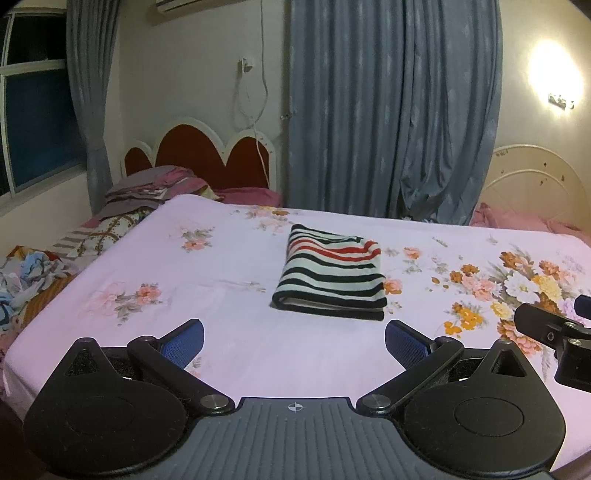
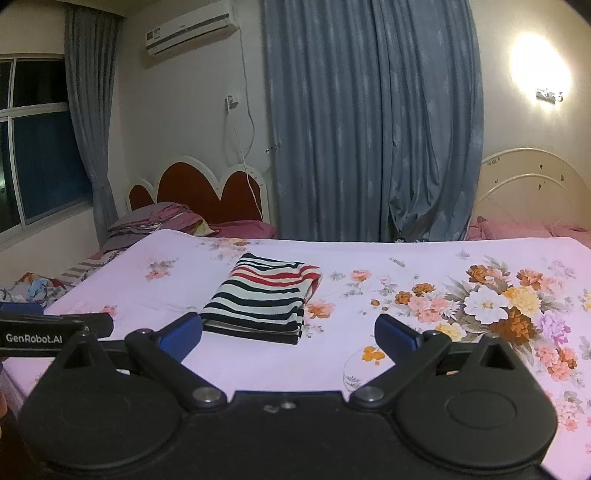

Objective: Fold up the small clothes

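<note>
Pink cotton printed with flowers covers the bed (image 1: pixel 258 350), its sheet pulled fairly flat, with a large bouquet of orange, white and yellow blooms (image 2: pixel 491 306) toward the right side. On the sheet lies the striped garment (image 1: pixel 330 275), folded into a neat rectangle, black and white bands with a few red ones near its far edge; it sits near the middle of the bed, ahead of both cameras and touched by neither tool.

Both tools hover low over the near edge of the mattress. The left hand-held gripper (image 1: pixel 294 334) has its blue-padded fingers spread wide with nothing between them. The right hand-held gripper (image 2: pixel 289 330) is likewise spread wide and empty, and its black body shows at the right edge of the left wrist view.

Behind the bed hang blue-grey curtains (image 1: pixel 388 110) against a cream wall. A red headboard with a white scalloped frame (image 1: pixel 207 155) stands to the left, with a pile of purple and pink bedding (image 1: pixel 147 186) before it. A white air conditioner (image 2: pixel 192 31) is mounted high on the wall, a window (image 2: pixel 40 147) is dark at far left, and a wall lamp (image 2: pixel 539 70) glows at upper right.
</note>
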Available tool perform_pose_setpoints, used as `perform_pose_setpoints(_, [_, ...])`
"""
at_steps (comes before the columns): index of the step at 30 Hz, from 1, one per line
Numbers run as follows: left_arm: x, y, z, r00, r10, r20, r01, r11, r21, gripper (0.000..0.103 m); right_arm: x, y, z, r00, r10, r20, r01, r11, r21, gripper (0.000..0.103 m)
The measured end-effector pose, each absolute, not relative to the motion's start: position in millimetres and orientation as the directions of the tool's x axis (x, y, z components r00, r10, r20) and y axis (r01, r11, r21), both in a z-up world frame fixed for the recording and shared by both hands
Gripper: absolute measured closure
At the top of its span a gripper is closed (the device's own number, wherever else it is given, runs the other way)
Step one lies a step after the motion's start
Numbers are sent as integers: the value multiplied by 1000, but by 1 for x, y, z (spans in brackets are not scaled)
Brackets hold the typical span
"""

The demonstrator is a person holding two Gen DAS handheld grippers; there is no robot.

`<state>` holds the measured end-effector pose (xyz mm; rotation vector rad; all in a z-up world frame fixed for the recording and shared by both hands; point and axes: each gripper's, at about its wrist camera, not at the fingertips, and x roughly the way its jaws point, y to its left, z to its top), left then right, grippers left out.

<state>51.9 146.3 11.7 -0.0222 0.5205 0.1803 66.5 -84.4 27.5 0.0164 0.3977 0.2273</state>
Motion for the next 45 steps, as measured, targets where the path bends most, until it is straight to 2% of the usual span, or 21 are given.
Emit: perform_pose_setpoints(45, [49,151,15,847,190,-497,-201,979,32,0,61,-76,26,887,240,-395,-228,970,79,2])
